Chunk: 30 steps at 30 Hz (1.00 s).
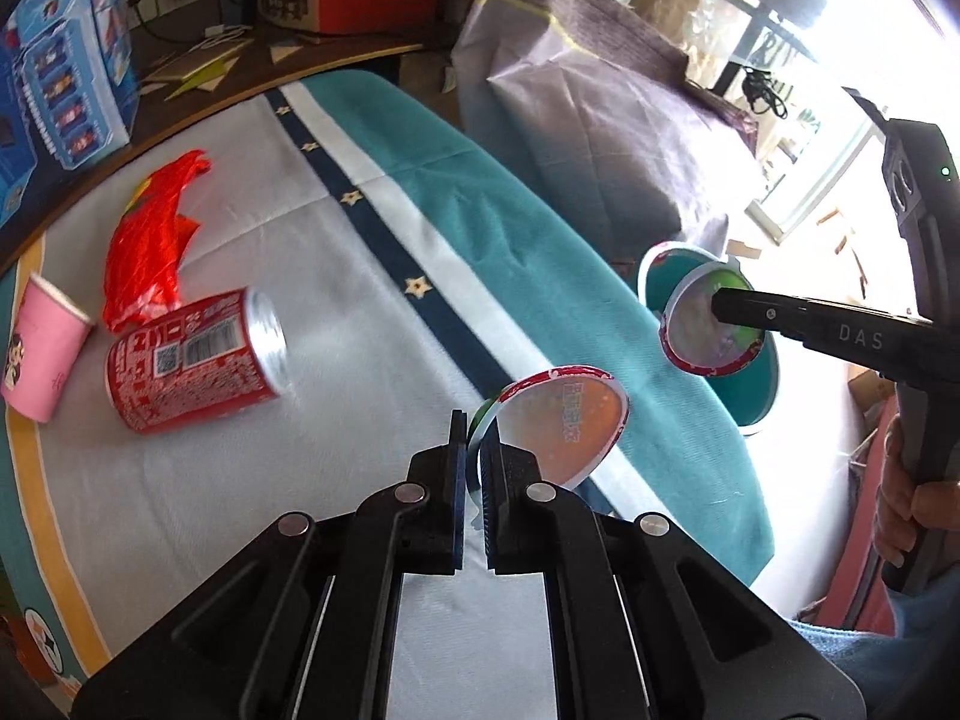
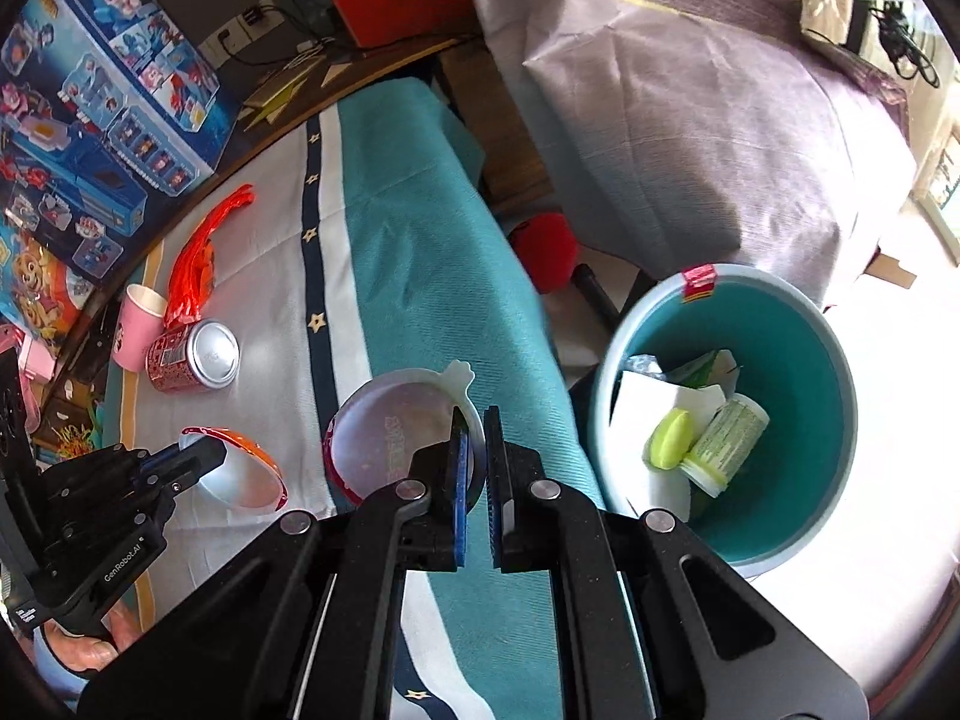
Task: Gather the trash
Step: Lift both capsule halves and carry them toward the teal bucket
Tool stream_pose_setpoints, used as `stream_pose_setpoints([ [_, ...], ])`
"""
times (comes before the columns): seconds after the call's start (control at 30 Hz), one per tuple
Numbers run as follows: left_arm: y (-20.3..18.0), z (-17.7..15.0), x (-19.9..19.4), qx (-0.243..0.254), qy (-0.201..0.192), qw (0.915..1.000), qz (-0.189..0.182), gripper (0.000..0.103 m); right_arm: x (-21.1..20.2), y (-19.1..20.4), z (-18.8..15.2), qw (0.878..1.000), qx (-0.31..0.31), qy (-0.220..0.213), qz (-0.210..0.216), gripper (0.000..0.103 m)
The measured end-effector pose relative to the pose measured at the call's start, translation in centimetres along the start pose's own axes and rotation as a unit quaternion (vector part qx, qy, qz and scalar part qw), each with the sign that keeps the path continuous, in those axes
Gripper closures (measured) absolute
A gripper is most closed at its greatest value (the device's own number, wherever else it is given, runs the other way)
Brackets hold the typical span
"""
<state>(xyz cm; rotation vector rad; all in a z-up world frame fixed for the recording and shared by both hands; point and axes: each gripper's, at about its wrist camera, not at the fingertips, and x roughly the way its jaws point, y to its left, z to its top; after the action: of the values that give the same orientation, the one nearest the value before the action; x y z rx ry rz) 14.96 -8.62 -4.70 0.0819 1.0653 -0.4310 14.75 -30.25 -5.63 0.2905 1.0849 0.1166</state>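
My left gripper (image 1: 474, 450) is shut on a round foil cup lid with a red rim (image 1: 561, 432), held above the table's right edge; it also shows in the right wrist view (image 2: 240, 468). My right gripper (image 2: 477, 441) is shut on a second red-rimmed foil lid (image 2: 390, 438), held near the teal trash bin (image 2: 798, 360); this lid also shows in the left wrist view (image 1: 708, 330), in front of the bin (image 1: 756, 396). A red soda can (image 1: 192, 360) lies on its side. A pink paper cup (image 1: 42, 348) and a red plastic wrapper (image 1: 150, 240) lie beside it.
The table carries a grey and teal cloth (image 1: 420, 210). The bin on the floor holds paper, a green lid and a small bottle (image 2: 726, 438). A blue toy box (image 2: 102, 108) stands at the back left. A purple-covered piece of furniture (image 2: 690, 120) stands behind the bin.
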Motion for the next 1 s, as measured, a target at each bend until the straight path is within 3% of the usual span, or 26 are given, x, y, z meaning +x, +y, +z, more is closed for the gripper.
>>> stream_pose_setpoints([
  [0.43, -12.0, 4.1, 3.8, 0.103, 0.023, 0.9933, -0.045, 0.098, -5.0, -13.5, -0.9, 0.992, 0.111, -0.047, -0.037, 0.097],
  [1.0, -19.2, 5.1, 10.0, 0.151, 0.080, 0.9836, -0.057, 0.097, -3.7, -18.9, -1.3, 0.989, 0.145, -0.028, -0.031, 0.097],
])
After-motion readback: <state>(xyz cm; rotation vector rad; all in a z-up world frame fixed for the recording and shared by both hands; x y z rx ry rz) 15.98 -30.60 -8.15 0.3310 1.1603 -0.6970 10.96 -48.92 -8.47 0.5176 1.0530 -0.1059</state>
